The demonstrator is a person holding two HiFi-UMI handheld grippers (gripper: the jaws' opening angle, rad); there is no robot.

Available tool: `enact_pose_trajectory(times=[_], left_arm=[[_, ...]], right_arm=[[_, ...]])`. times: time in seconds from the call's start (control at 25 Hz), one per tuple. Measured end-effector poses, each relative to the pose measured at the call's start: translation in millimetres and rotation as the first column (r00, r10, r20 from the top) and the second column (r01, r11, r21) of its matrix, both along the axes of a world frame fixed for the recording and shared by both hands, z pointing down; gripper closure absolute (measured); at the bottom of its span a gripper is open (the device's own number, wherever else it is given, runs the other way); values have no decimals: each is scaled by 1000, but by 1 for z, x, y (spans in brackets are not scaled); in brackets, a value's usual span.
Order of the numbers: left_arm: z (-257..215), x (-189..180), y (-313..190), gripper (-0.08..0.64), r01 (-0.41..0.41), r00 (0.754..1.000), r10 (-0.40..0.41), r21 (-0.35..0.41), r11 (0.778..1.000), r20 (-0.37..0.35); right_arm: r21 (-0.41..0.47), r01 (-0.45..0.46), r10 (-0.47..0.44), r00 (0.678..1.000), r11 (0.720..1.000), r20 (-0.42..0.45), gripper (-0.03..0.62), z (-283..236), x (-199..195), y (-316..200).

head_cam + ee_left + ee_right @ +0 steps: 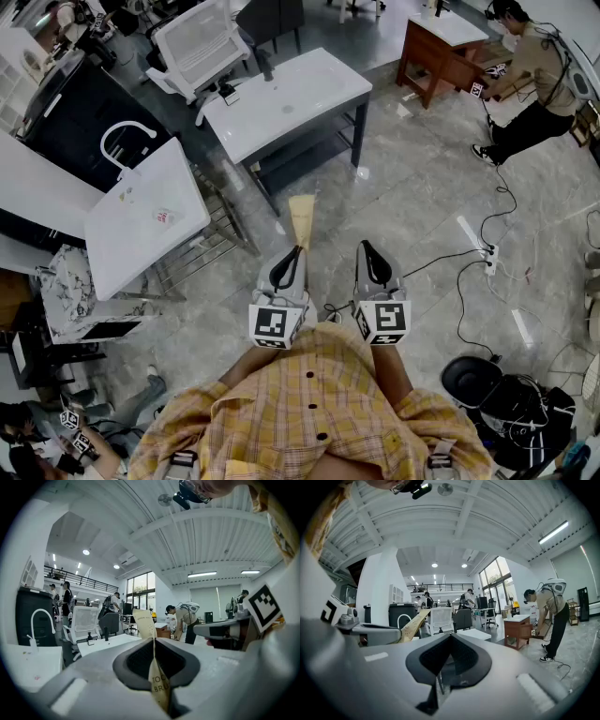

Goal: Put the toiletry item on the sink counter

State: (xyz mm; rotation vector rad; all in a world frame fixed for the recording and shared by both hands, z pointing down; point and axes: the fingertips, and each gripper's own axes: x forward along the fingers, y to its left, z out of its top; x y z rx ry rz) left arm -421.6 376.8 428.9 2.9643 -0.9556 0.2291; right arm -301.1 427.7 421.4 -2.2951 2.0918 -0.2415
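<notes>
Toothbrush packet (302,216) in left tool (296,251); right tool (365,247) beside; sink counter (141,234) ahead-left; table (300,89) straight ahead.

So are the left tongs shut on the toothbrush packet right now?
Shut on it. The left tongs pinch the toothbrush packet between closed jaws; its end sticks out past the tips, in the air, on no counter.

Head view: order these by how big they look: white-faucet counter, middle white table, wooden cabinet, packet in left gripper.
1. white-faucet counter and middle white table: about alike, not ranked.
2. wooden cabinet.
3. packet: smallest, though nearest the camera.
</notes>
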Motion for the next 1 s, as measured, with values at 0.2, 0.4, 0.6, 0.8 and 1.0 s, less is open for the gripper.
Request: enact_pose_trajectory(times=[0.2, 0.4, 0.6, 0.8, 1.0], left_arm=[[8, 11, -2, 549, 4, 1000, -4, 4, 1000, 22], [21, 29, -15, 549, -2, 1000, 2, -16, 1000, 22], [24, 62, -44, 549, -9, 1000, 8, -45, 999, -21], [36, 110, -82, 549, -34, 999, 31, -67, 997, -43], [17, 154, -133, 549, -45, 997, 41, -75, 996, -65]], right_arm=[[-16, 5, -4, 999, 1000, 40, 592, 11, 13, 1], [-40, -6, 8, 999, 999, 42, 592, 26, 29, -8], [-66, -29, 31, 999, 997, 30, 592, 34, 60, -25], [-79, -57, 57, 998, 995, 3, 592, 39, 106, -59], [-96, -79, 78, 997, 992, -16, 592, 22, 150, -102]])
